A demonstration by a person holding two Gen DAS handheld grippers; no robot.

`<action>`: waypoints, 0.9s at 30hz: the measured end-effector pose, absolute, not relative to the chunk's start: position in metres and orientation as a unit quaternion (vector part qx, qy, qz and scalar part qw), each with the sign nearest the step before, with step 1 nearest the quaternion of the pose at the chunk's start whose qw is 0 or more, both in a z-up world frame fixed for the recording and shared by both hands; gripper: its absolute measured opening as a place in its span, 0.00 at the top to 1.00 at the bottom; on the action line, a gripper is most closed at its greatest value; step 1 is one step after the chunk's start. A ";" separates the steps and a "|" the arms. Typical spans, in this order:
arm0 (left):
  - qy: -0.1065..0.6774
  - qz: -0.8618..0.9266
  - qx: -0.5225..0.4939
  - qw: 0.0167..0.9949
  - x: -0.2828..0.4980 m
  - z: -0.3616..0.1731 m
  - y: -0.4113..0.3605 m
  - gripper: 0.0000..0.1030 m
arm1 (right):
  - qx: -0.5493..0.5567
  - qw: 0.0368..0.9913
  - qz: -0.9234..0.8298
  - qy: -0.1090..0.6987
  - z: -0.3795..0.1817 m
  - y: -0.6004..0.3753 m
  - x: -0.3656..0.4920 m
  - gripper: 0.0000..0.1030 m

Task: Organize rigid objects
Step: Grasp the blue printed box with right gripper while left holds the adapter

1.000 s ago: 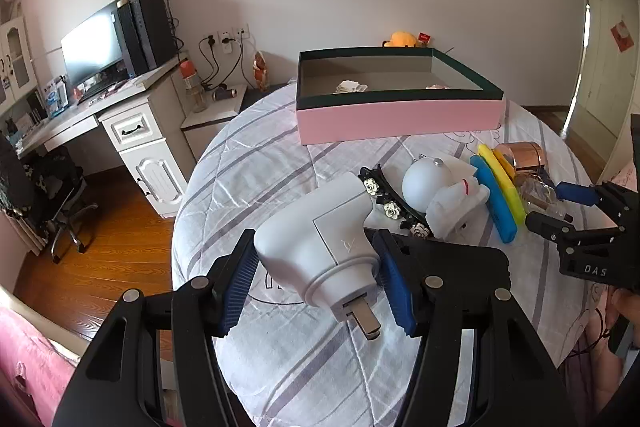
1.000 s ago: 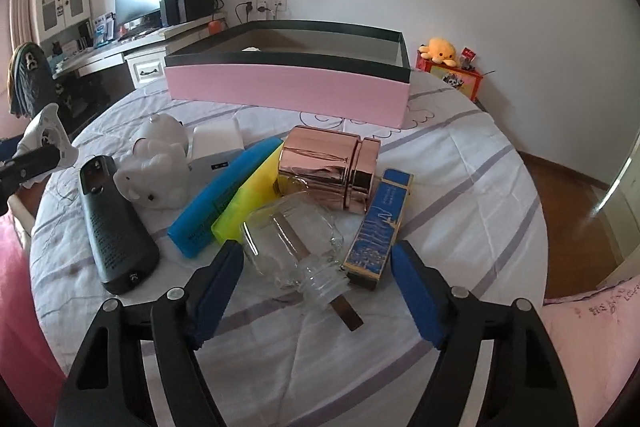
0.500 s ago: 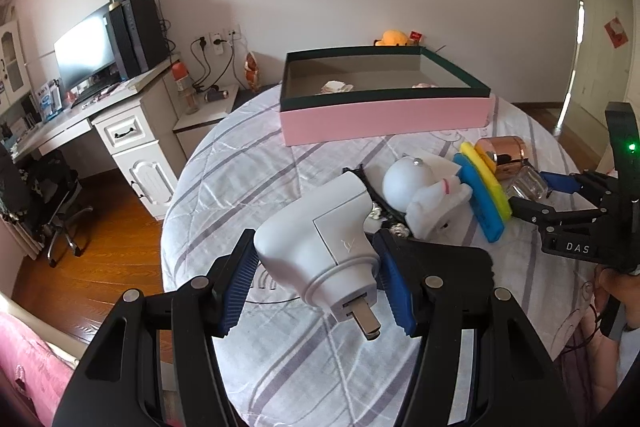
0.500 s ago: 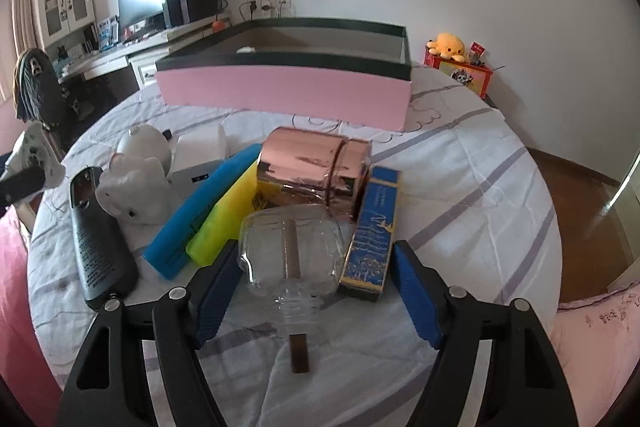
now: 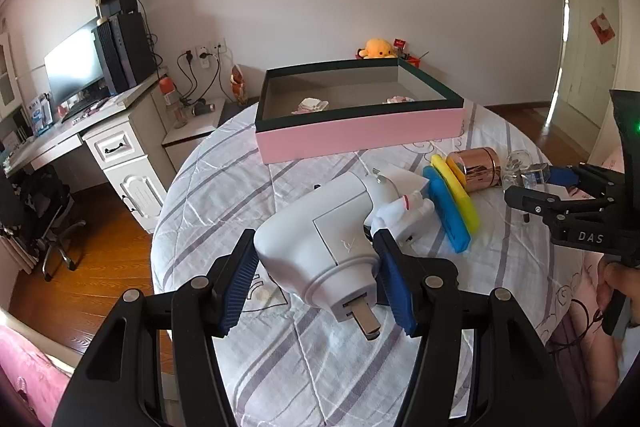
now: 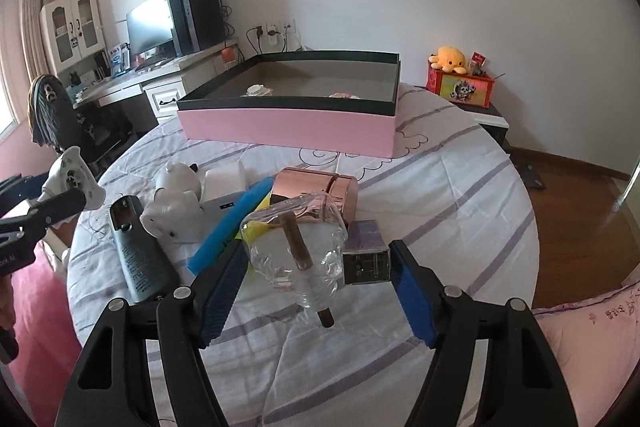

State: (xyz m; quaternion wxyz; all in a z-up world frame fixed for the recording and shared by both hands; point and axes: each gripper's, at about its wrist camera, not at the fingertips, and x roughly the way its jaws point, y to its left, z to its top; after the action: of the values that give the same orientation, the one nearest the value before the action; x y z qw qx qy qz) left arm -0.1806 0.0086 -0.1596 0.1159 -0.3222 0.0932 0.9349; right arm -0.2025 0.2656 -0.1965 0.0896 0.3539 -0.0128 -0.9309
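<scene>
My left gripper is shut on a white plug adapter and holds it above the table's near left side. My right gripper is shut on a clear glass bottle together with a blue box, both between the pads. The pink box with a dark rim stands at the far side of the table, also in the right wrist view. Two small pale items lie inside it.
On the striped cloth lie a rose-gold cylinder, blue and yellow bars, a white figurine, a small white box and a dark remote. A desk with a monitor stands left.
My left gripper has risen and drawn back with the adapter. My right gripper has closed in on the glass bottle and blue box and lifted them off the cloth.
</scene>
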 end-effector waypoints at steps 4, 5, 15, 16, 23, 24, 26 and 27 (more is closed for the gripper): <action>0.095 0.934 -0.324 0.117 -0.178 -0.160 0.009 0.42 | 0.376 0.102 -0.921 -0.029 -0.210 0.266 -0.202 0.30; 0.096 0.934 -0.325 0.117 -0.178 -0.159 0.009 0.42 | 0.385 0.113 -0.915 -0.043 -0.214 0.267 -0.202 0.30; 0.097 0.934 -0.322 0.120 -0.174 -0.157 0.007 0.42 | 0.362 0.083 -0.928 -0.022 -0.210 0.260 -0.184 0.30; 0.097 0.934 -0.321 0.120 -0.173 -0.157 0.007 0.42 | 0.354 0.074 -0.932 -0.016 -0.206 0.261 -0.184 0.30; 0.097 0.934 -0.322 0.120 -0.173 -0.157 0.007 0.42 | 0.381 0.042 -0.923 -0.041 -0.217 0.285 -0.201 0.44; 0.096 0.934 -0.322 0.119 -0.173 -0.157 0.007 0.42 | 0.380 0.046 -0.922 -0.051 -0.218 0.289 -0.201 0.45; 0.094 0.934 -0.323 0.117 -0.172 -0.157 0.007 0.42 | 0.384 0.043 -0.921 -0.044 -0.217 0.290 -0.205 0.53; 0.094 0.934 -0.323 0.118 -0.173 -0.157 0.007 0.42 | 0.388 0.040 -0.920 -0.036 -0.218 0.290 -0.207 0.60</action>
State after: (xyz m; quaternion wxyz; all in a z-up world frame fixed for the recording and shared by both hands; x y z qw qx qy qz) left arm -0.1725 0.0074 -0.1571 0.1180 -0.3234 0.0939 0.9342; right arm -0.2067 0.2901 -0.2182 0.0400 0.3876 -0.0362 -0.9203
